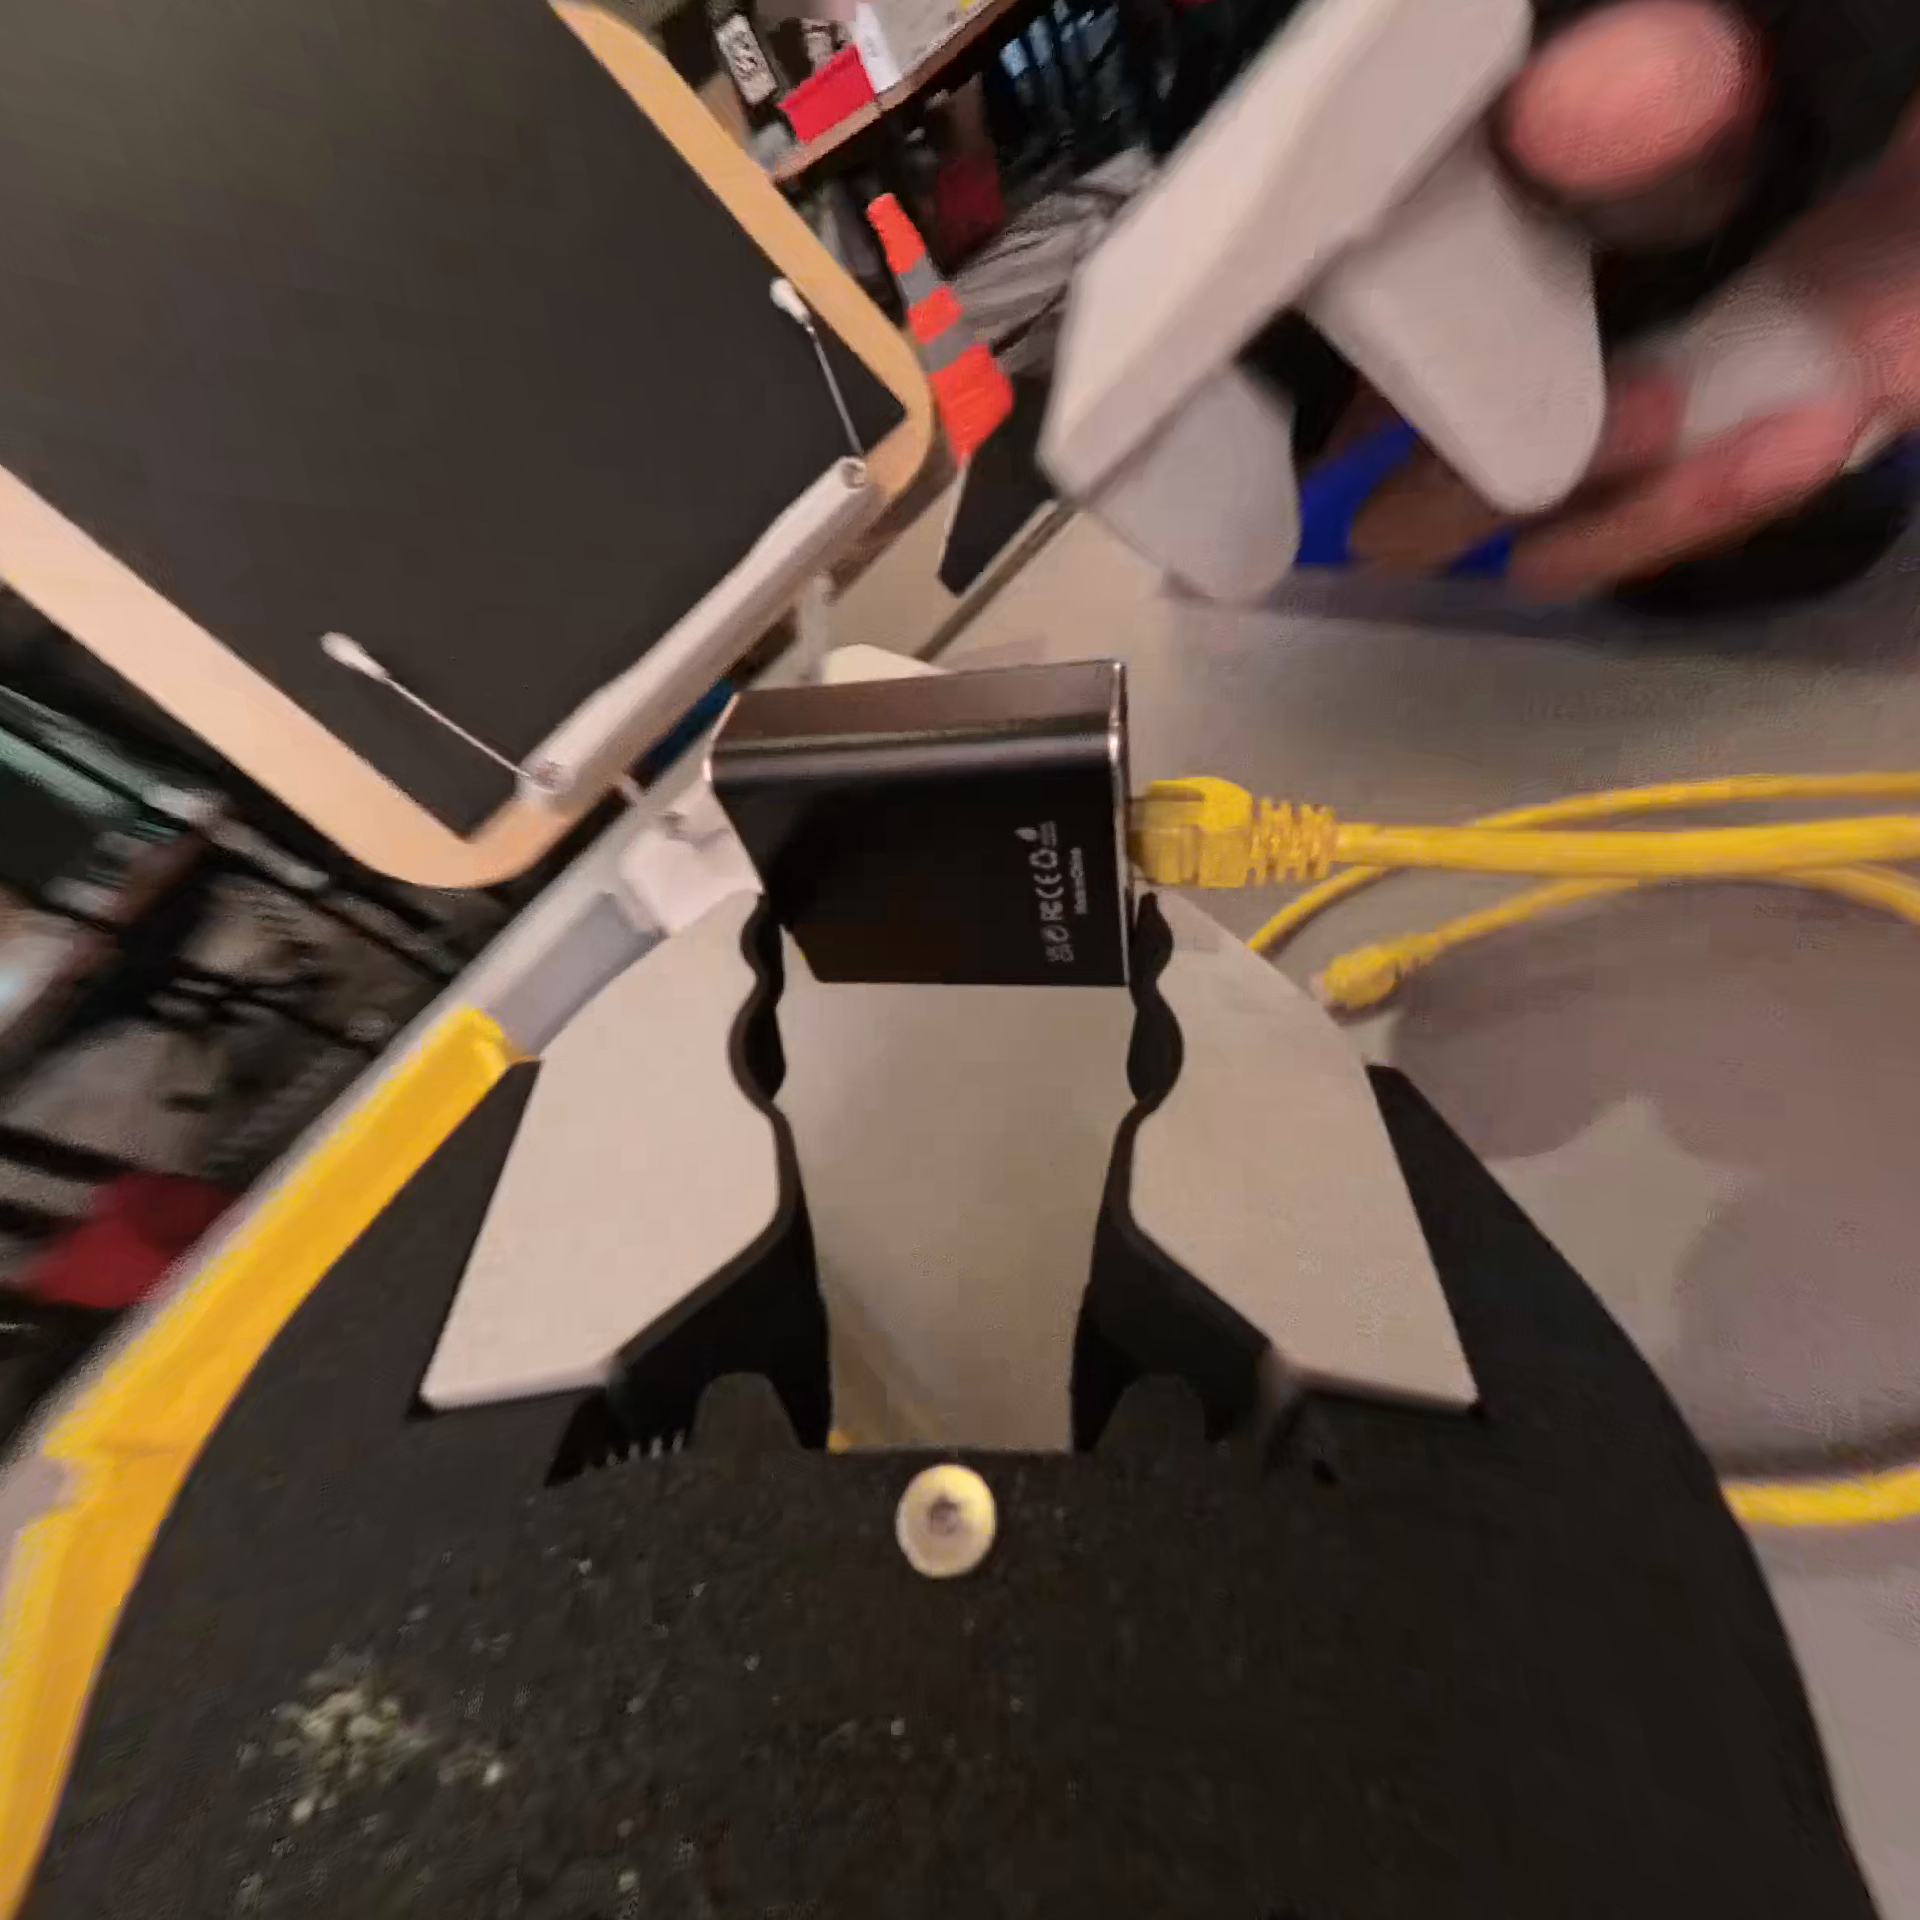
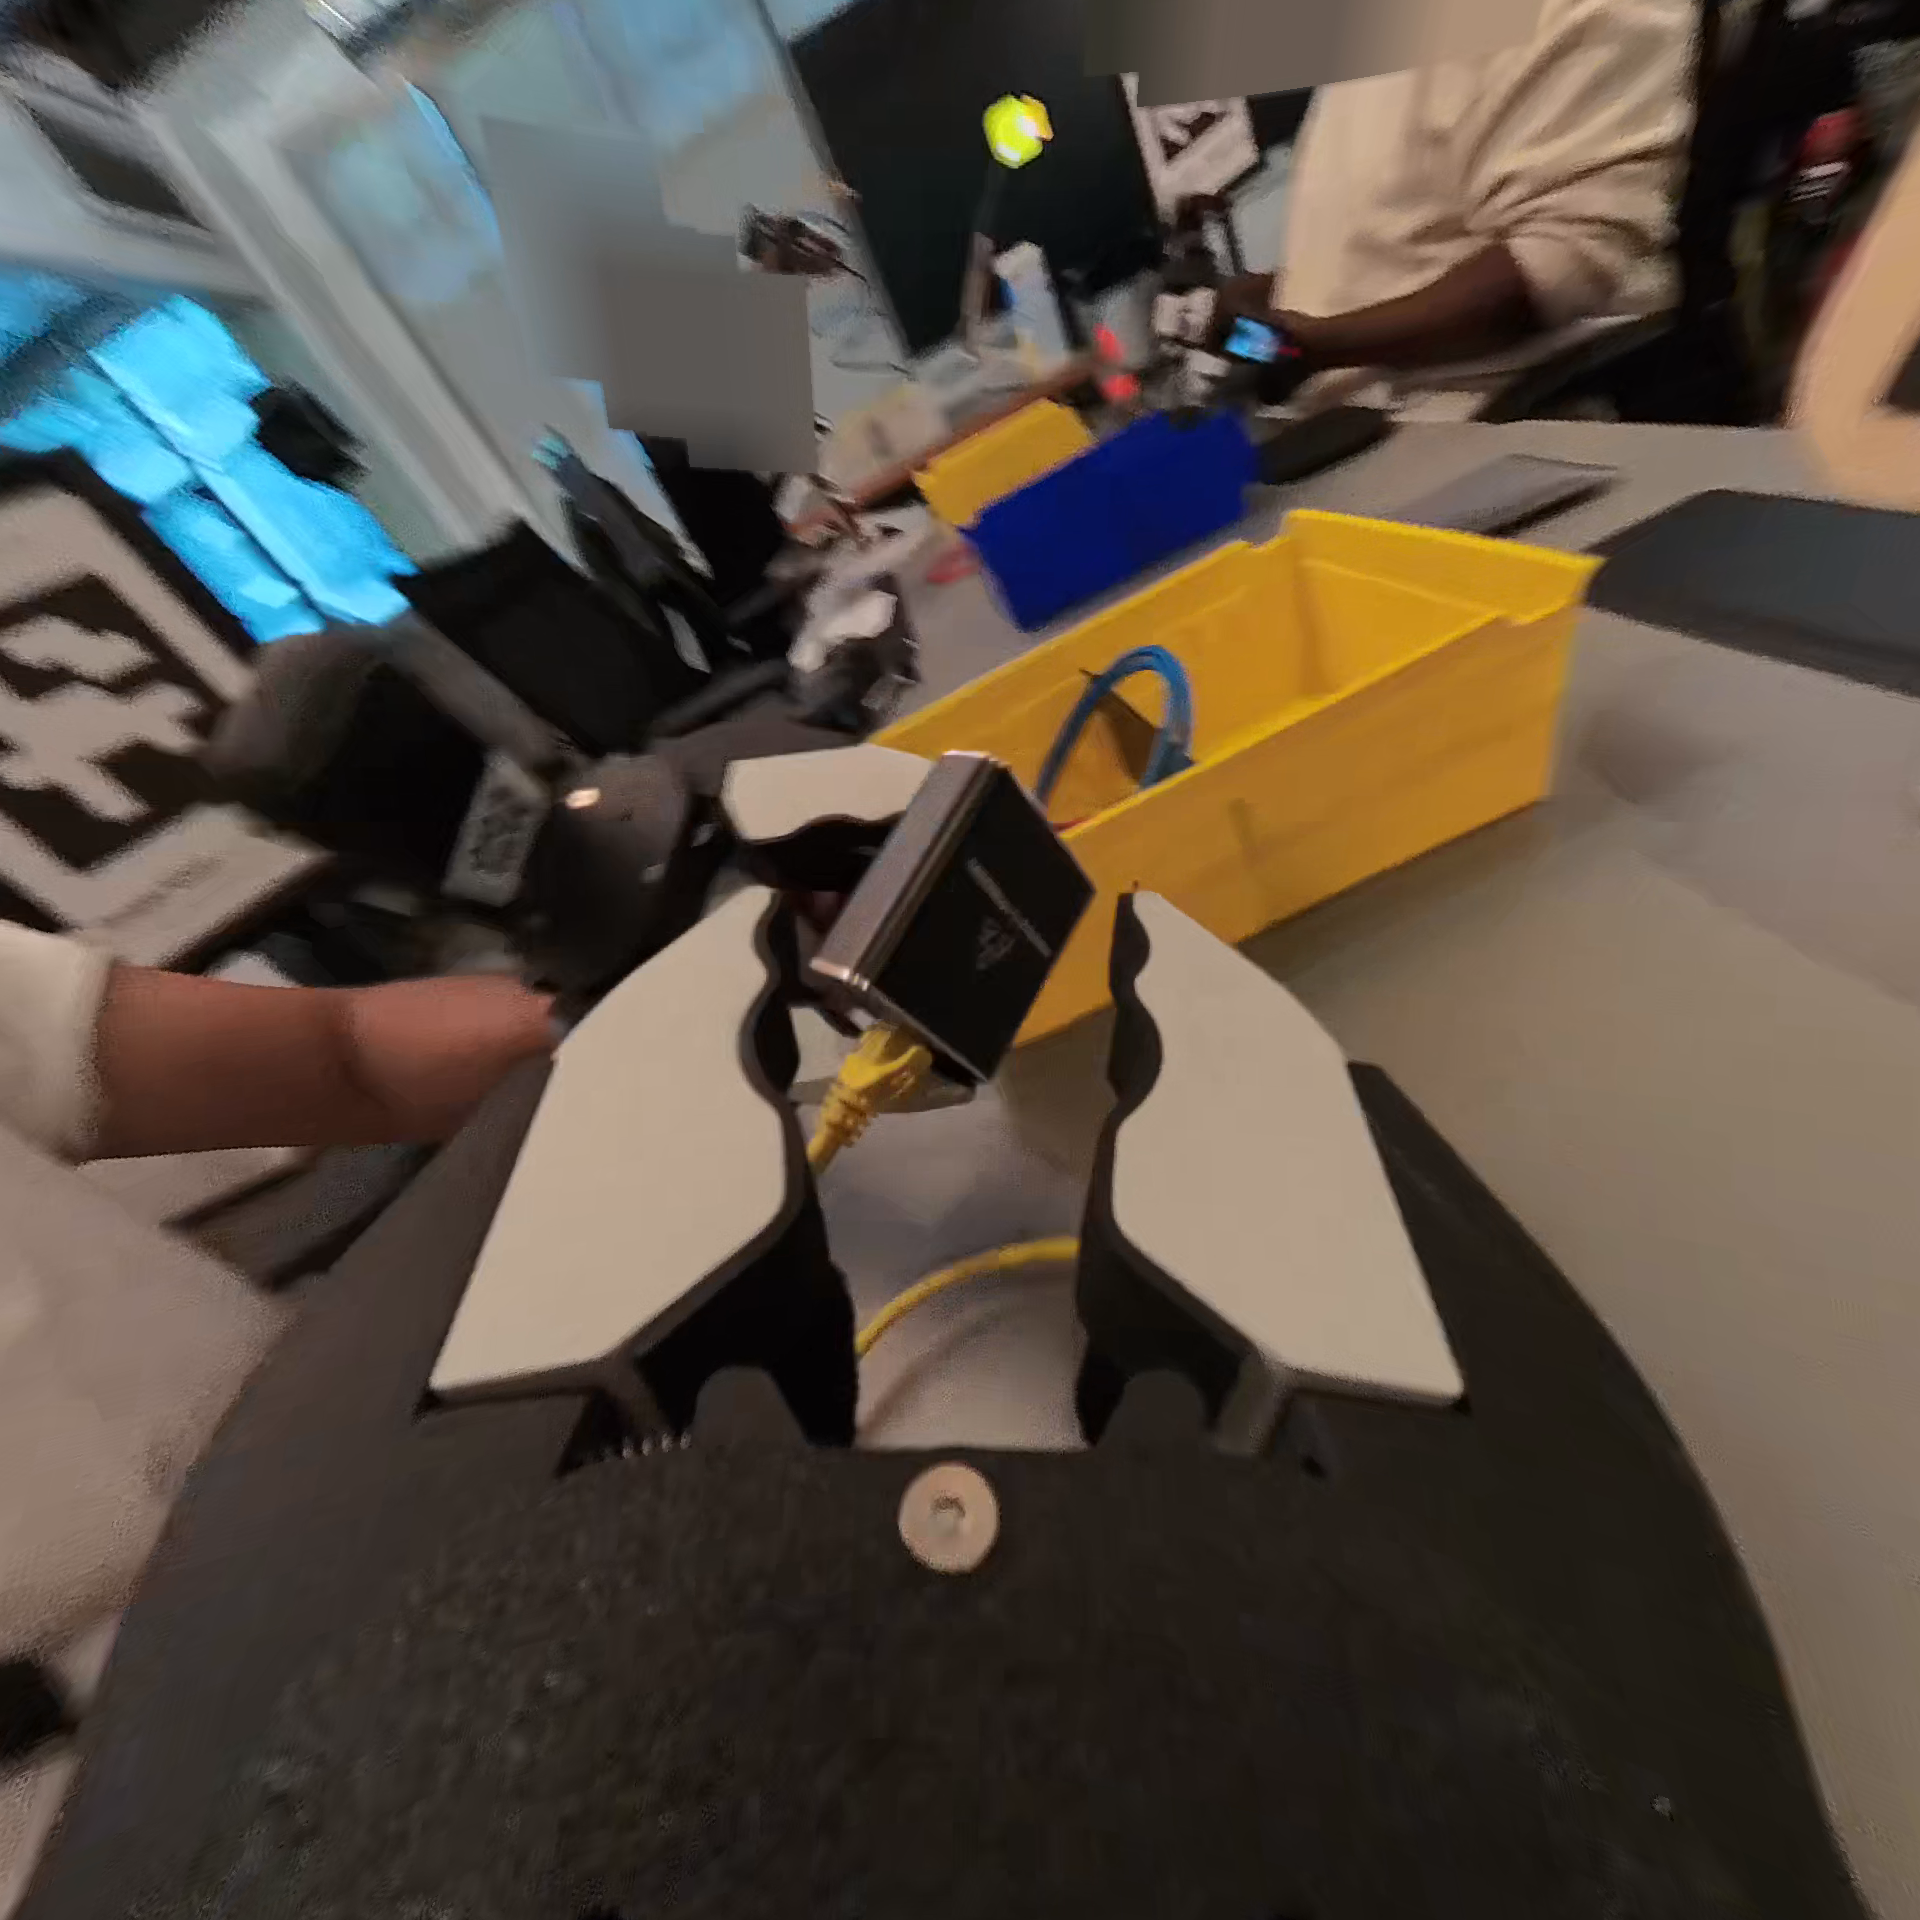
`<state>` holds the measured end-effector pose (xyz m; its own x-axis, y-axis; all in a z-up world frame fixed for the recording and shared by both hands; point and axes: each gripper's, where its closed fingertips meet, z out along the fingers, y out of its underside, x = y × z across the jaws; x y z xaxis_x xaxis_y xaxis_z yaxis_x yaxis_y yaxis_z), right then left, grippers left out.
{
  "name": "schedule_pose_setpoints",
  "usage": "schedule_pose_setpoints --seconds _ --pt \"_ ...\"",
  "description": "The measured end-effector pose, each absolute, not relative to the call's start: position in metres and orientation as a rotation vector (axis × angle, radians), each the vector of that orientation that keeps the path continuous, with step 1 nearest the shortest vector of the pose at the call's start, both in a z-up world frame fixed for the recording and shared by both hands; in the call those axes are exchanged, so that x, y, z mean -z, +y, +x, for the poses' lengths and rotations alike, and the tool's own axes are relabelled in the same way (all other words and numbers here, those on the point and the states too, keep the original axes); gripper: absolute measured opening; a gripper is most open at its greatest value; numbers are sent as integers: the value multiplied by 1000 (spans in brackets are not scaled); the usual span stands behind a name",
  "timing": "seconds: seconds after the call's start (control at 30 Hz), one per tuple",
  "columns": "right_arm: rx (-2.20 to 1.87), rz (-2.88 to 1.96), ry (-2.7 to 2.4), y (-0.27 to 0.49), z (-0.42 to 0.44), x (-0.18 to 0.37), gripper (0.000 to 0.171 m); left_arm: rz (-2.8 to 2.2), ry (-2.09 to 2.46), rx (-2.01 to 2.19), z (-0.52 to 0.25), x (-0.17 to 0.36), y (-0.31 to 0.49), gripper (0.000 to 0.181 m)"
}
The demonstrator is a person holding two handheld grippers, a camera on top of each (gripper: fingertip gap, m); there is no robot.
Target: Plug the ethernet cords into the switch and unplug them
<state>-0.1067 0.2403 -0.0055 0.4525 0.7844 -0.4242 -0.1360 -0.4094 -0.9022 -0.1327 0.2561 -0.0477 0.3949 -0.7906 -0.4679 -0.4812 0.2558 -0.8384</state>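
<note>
A small black switch (image 1: 925, 831) is held off the grey table between the tips of my left gripper (image 1: 948, 925), which is shut on it. A yellow ethernet plug (image 1: 1226, 831) sits in the switch's right side, and its cord runs off to the right. A second yellow plug (image 1: 1371, 977) lies loose on the table. My right gripper (image 1: 1330, 457) is blurred, above and to the right of the switch. In the right wrist view my right gripper (image 2: 948, 925) is open and empty. Beyond it are the tilted switch (image 2: 966, 904) and the plugged cord (image 2: 873, 1081).
A yellow bin (image 2: 1455, 644) holding a blue cable (image 2: 1143, 686) stands behind the switch, with a blue bin (image 2: 1112, 509) farther back. The table's left edge bears yellow tape (image 1: 260, 1247). A black board with a wooden rim (image 1: 416, 364) stands off the table's edge. A person (image 2: 1475, 187) sits at the far side. There is about 6 centimeters between the tips of the two grippers.
</note>
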Motion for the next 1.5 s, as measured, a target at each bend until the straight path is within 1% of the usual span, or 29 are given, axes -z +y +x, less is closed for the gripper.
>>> schedule_pose_setpoints --seconds 0.03,0.1,0.2,0.23,0.3,0.33,0.5,0.53,0.57,0.63,0.7,0.77,0.8,0.87,1.0,1.1,1.23,1.33,1.4,1.5 --pt "-1026 -1743 -585 242 -105 6 54 -1337 1265 193 -133 48 257 64" --pt "-820 -1863 -670 240 -112 14 54 -1240 1291 -1 -130 47 256 64" --pt "-580 -1994 -727 239 -124 28 49 -1113 1317 -237 -124 48 252 64" --pt "-545 -2018 -730 239 -127 32 46 -1068 1318 -306 -123 47 251 64" --pt "-484 -2069 -689 242 -129 39 29 -972 1315 -446 -121 43 246 64" --pt "-471 -2087 -685 242 -129 42 27 -948 1315 -506 -121 45 247 64" --pt "-361 -2124 -808 239 -126 57 26 -867 1338 -622 -122 57 246 65" --pt "-318 -2092 -850 242 -124 59 26 -894 1352 -599 -125 62 245 58" --pt "-240 -2072 -862 249 -116 63 26 -938 1359 -552 -131 66 243 43" --pt "-48 -2049 -849 266 -88 72 26 -1094 1381 -390 -145 83 233 42" --pt "61 -1820 -943 278 -79 71 26 -1294 1397 -169 -163 109 212 38" --pt "262 -1679 -1017 283 -67 86 26 -1458 1382 3 -187 131 189 34" --pt "284 -1643 -1056 283 -68 96 26 -1529 1374 73 -198 139 178 34" --pt "191 -1596 -1073 280 -82 112 26 -1634 1331 196 -218 145 160 34" --pt "77 -1620 -976 283 -87 129 26 -1778 1175 457 -247 139 144 34" --pt "147 -1608 -956 285 -84 133 26 -1867 1072 630 -264 139 148 32" --pt "247 -1601 -932 285 -78 129 26 -1950 936 830 -279 137 159 34" --pt "73 -1455 -831 261 -95 95 26 -1901 847 932 -276 123 168 36" --pt "1 -1421 -854 244 -111 86 26 -1819 845 993 -260 104 170 46" --pt "79 -1357 -981 224 -132 73 26 -1737 939 986 -222 80 171 60"
